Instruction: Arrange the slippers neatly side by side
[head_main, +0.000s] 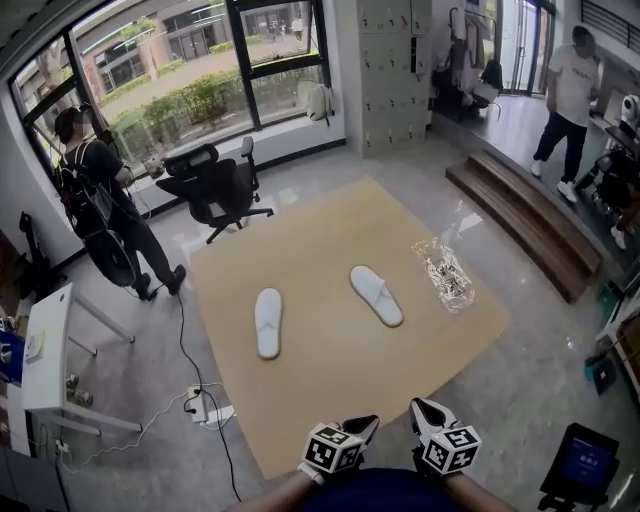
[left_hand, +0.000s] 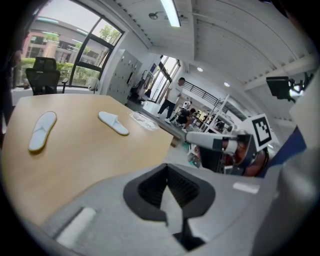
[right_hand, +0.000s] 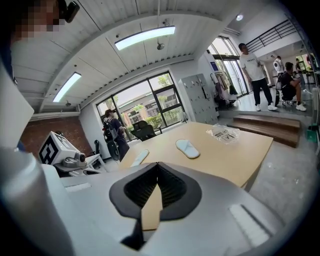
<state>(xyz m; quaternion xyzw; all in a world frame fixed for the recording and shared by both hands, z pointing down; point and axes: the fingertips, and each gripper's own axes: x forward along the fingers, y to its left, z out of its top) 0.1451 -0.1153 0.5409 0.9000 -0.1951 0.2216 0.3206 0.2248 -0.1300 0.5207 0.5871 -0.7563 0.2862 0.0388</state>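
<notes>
Two white slippers lie apart on a large tan wooden surface. The left slipper points away from me. The right slipper lies at a slant, further off. Both show in the left gripper view and the right gripper view. My left gripper and right gripper hover at the near edge, well short of the slippers. Each is shut with nothing between its jaws, as their own views show.
A crinkled clear plastic bag lies at the surface's right side. A black office chair stands beyond the far left corner. One person stands at the left, another at the far right. A power strip with cable lies on the floor.
</notes>
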